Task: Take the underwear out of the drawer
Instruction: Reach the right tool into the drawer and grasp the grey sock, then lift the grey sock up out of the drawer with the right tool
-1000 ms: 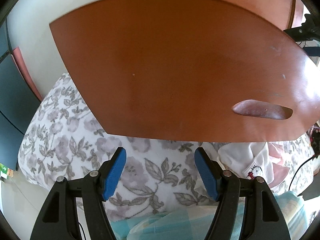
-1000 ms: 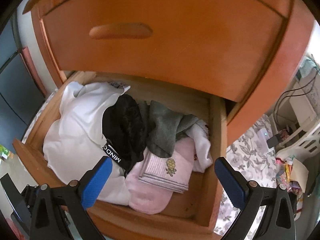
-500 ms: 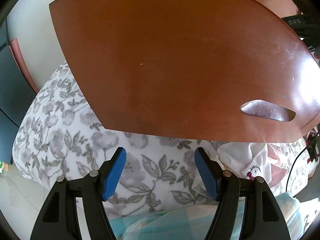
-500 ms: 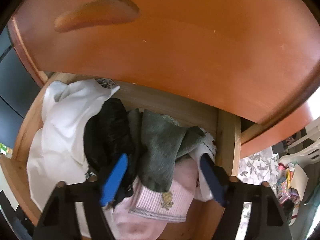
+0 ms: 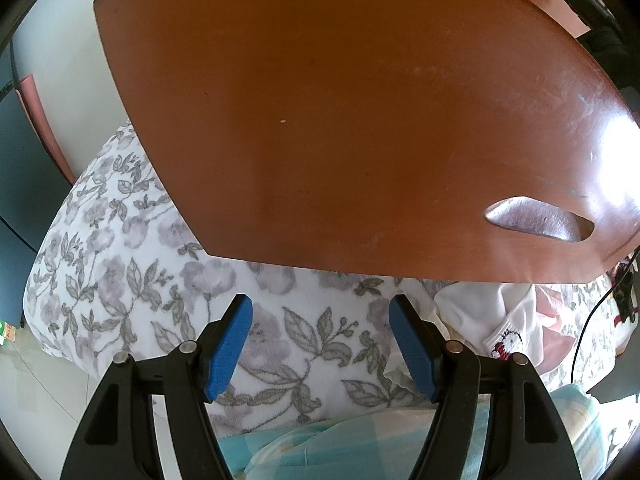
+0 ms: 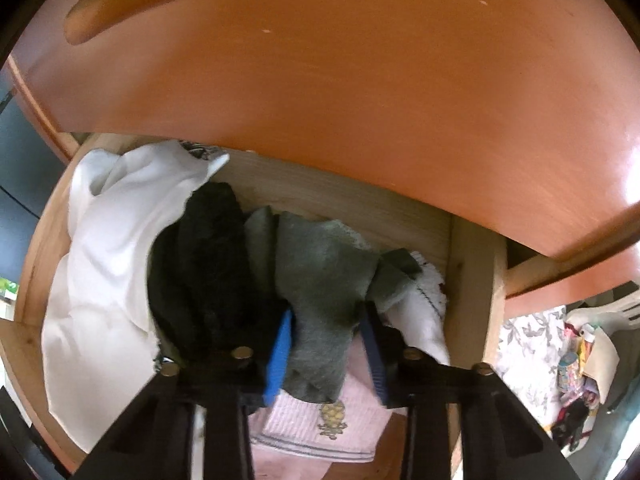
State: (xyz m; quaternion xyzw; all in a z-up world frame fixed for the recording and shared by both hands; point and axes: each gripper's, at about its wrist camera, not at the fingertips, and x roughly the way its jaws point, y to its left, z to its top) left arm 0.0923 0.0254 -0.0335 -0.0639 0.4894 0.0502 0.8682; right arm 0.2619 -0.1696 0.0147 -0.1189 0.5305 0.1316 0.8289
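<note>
- Right gripper (image 6: 326, 350) reaches down into the open drawer (image 6: 472, 280) at the lower middle of the right wrist view; its jaws have just been closing, and its blue pads now pinch the grey underwear (image 6: 320, 280) between them.
- That grey underwear lies in the middle of the drawer, draped over a pink ribbed cloth (image 6: 320, 428) with a small pineapple mark, which sits at the bottom centre of the frame.
- Just left of the grey piece, and touching it, lies a black garment (image 6: 204, 272); the left finger's black frame overlaps it, and the blur makes it hard to say whether it touches.
- Further left, a white garment (image 6: 112, 248) fills the left part of the drawer, up against its wooden side.
- At the right of the grey piece a white knitted item (image 6: 424, 312) is tucked against the drawer's pale right wall.
- Above it all, an orange-brown drawer front (image 6: 340, 80) spans the upper half of the frame, its carved handle at the upper left.
- Left gripper (image 5: 320, 344) sits at the lower centre of the left wrist view with its blue pads spread apart and nothing between them.
- Behind it lies a floral bedspread (image 5: 120, 260) in grey and white, and a brown wooden panel (image 5: 340, 120) with a recessed handle at the right fills the upper frame.
- A white cloth with a small red cartoon mark (image 5: 500, 332) rests on the bedspread at the lower right, beside the right pad.
</note>
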